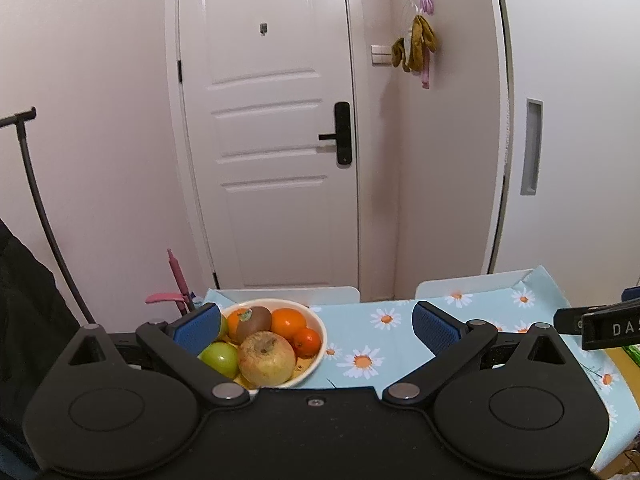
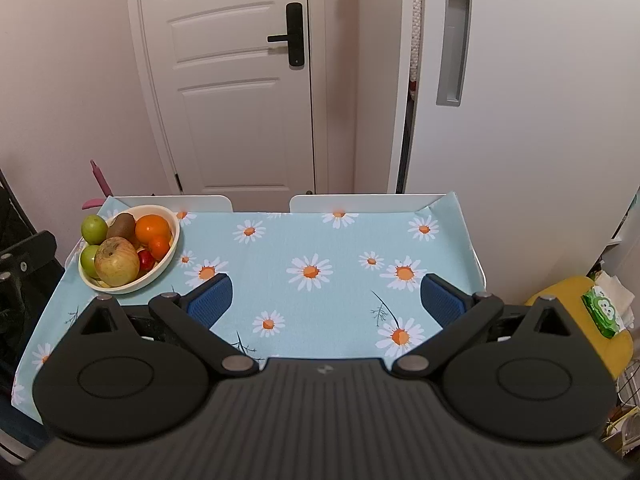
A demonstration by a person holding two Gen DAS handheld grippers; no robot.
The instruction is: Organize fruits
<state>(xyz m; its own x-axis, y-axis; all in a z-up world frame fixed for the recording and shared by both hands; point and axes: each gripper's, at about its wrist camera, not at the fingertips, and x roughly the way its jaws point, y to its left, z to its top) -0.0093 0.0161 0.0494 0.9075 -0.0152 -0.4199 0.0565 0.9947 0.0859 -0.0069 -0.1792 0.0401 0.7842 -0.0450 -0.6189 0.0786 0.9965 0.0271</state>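
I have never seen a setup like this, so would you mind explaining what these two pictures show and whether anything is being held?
These are two hand-held grasping tools, each with a fisheye camera looking forward along its blue-padded fingers. One picture comes from the left tool, the other from the right tool. Both stand open and hold nothing. Below them is a table with a daisy-print cloth. At its far left corner sits a white bowl piled with fruit: a large yellowish apple, green apples, a kiwi, oranges. Behind is a white door.
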